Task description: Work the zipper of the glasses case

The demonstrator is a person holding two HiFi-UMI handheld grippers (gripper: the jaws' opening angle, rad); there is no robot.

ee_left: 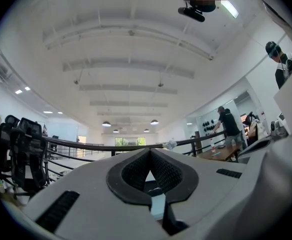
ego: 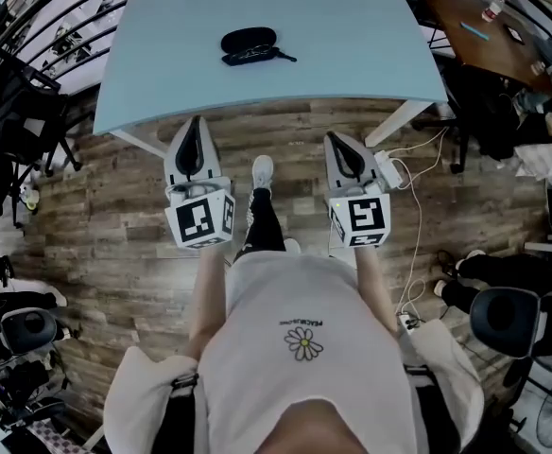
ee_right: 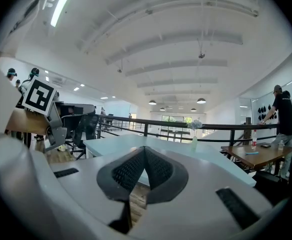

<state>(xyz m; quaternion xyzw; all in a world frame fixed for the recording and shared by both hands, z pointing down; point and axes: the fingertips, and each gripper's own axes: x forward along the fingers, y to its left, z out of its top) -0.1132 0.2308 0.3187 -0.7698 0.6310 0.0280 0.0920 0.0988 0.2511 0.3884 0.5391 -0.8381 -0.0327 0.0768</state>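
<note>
Glasses case (ego: pixel 249 45) sits untouched on the desk (ego: pixel 352 60), left claw (ego: pixel 197 123) and right claw (ego: pixel 334 140) held well short, both pressed together and empty, probably not started yet.

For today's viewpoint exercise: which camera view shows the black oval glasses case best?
The head view: the black oval glasses case lies in full on the pale blue table. The left gripper view aims at the ceiling and misses it; the right gripper view shows the table but no case.
</note>
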